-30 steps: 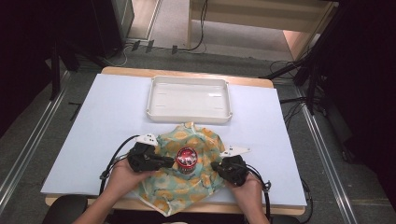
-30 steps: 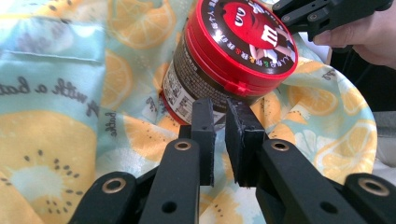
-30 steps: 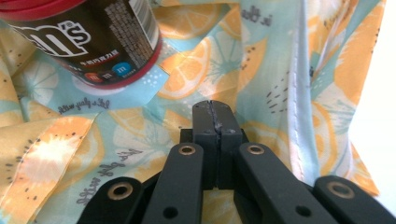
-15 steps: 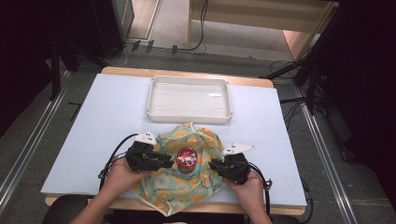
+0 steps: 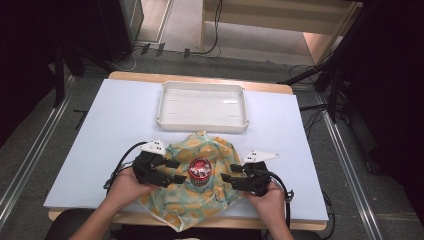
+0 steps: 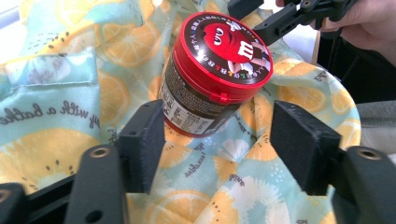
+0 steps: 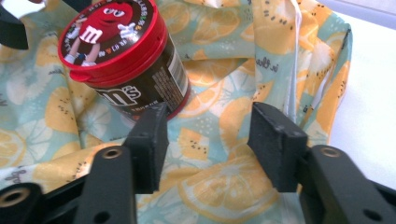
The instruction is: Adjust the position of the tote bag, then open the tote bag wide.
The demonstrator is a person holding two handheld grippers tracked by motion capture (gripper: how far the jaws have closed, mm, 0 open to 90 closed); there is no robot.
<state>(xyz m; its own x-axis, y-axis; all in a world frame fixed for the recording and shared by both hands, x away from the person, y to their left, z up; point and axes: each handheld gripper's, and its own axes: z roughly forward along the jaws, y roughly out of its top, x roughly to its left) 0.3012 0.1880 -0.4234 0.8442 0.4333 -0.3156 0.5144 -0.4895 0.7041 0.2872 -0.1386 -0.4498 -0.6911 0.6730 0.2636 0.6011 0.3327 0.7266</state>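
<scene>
Two grippers flank the red-lidded candy jar, which stands upright mid-cloth on a lemon-print cloth. Left gripper sits just left of the jar, right gripper just right, both with jaws apart, holding nothing. Beyond the jar, a white tray sits well apart.

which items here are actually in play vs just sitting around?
In play: candy jar, patterned cloth under it, left gripper and right gripper, both open beside the jar.
Idle: white tray, empty, farther back on the table.
</scene>
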